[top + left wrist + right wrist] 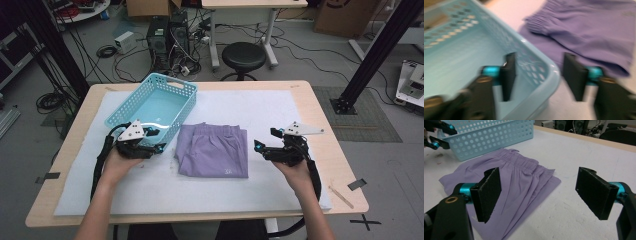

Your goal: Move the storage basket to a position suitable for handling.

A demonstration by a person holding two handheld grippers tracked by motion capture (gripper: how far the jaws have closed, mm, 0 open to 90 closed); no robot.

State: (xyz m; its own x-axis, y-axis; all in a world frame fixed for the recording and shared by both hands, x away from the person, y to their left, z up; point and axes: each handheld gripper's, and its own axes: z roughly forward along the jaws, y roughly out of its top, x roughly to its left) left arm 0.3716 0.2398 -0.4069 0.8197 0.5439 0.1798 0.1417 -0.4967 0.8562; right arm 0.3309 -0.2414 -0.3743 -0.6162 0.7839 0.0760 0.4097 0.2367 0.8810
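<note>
Two tongs: I hold one in each hand, forearms entering from the bottom edge of the high view.
Left tongs (156, 140): left of centre in the high view, at the near corner of the light blue basket (165, 95).
Left tongs, opening: released and wide apart; in the left gripper view the basket's corner rim (549, 75) sits between the two black jaws, one inside the basket and one outside. The pads do not press on it; the blur keeps me from telling whether one brushes the wall.
Right tongs (264, 140): right of centre in the high view, pointing toward the folded purple shorts (215, 150), just beside their right edge.
Right tongs, opening: released, jaws spread very wide, nothing between them but white table cover (579, 152); they touch nothing.
Purple shorts, place: centre of the high view, lying flat and folded on the cover, elastic waistband at the far end, just right of the basket.
Basket, place: upper left of centre, set at an angle, nothing inside.
</note>
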